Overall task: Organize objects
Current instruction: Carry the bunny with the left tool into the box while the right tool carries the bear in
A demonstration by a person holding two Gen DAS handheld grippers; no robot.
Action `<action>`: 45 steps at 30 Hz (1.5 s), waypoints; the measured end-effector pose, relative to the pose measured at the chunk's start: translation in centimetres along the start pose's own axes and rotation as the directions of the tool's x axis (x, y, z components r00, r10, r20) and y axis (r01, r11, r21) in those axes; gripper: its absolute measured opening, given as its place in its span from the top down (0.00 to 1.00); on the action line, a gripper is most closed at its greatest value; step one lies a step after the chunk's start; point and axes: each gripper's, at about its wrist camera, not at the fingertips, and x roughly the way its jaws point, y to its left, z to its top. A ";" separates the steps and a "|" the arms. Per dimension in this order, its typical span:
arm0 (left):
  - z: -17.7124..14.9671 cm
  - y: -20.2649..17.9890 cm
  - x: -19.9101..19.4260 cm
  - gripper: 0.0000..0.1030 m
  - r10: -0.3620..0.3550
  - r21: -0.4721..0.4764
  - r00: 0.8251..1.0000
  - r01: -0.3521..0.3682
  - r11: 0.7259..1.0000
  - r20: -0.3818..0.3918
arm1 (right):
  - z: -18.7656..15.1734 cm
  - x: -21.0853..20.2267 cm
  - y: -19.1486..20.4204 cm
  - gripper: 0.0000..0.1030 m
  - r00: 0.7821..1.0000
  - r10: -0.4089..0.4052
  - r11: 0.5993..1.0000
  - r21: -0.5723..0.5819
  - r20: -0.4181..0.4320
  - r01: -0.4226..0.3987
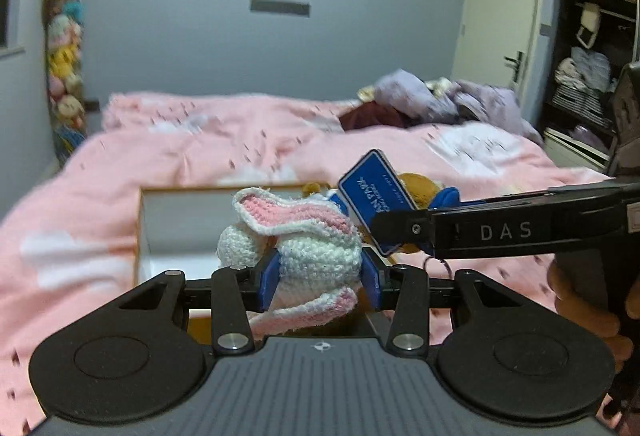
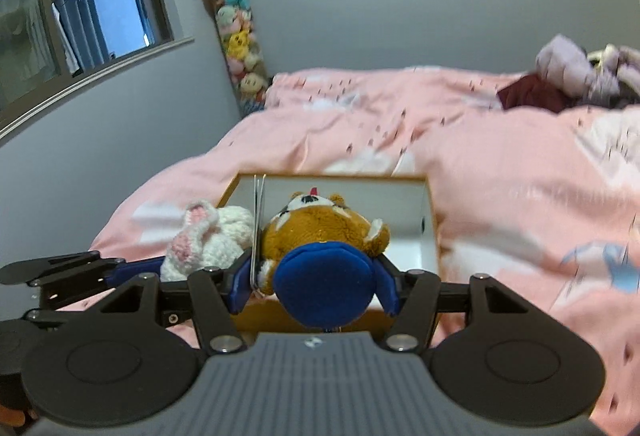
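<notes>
My left gripper (image 1: 318, 274) is shut on a white and pink crocheted bunny (image 1: 304, 240), held above an open white box with a wooden rim (image 1: 160, 220) on the pink bed. My right gripper (image 2: 316, 286) is shut on a brown plush bear with a blue cap (image 2: 320, 236), also over the box (image 2: 428, 220). The bear's blue tag (image 1: 374, 196) shows beside the bunny in the left wrist view. The bunny (image 2: 208, 240) sits left of the bear in the right wrist view, in the left gripper's blue fingers (image 2: 132, 270).
The pink duvet (image 2: 500, 188) covers the bed. Purple and dark red clothes (image 1: 432, 104) lie piled at the far side. A tall tube of plush toys (image 2: 240, 44) stands in the corner. A door (image 1: 500, 16) and open wardrobe shelves (image 1: 592, 56) are at right.
</notes>
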 end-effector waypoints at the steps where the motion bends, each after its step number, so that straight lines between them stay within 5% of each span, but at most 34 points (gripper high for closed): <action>1: 0.1 0.0 0.4 0.52 0.002 0.007 1.000 -0.002 1.000 0.012 | 0.4 0.5 -0.1 0.40 1.000 -0.010 1.000 -0.002 0.009 0.010; 9: 0.7 1.4 5.4 0.53 -0.004 0.005 1.000 0.004 1.000 0.023 | 2.0 6.1 -1.0 0.40 0.994 -0.107 0.992 -0.066 0.014 0.108; 25: -2.3 5.0 11.9 0.53 -0.025 -0.071 0.996 0.019 0.997 -0.089 | 0.3 16.5 -2.7 0.40 0.971 -0.186 0.981 -0.085 -0.147 0.175; 45: -4.3 4.9 14.4 0.48 0.014 -0.095 0.971 -0.037 0.995 -0.237 | -2.6 18.3 -4.0 0.35 0.948 -0.183 0.982 -0.011 -0.262 0.186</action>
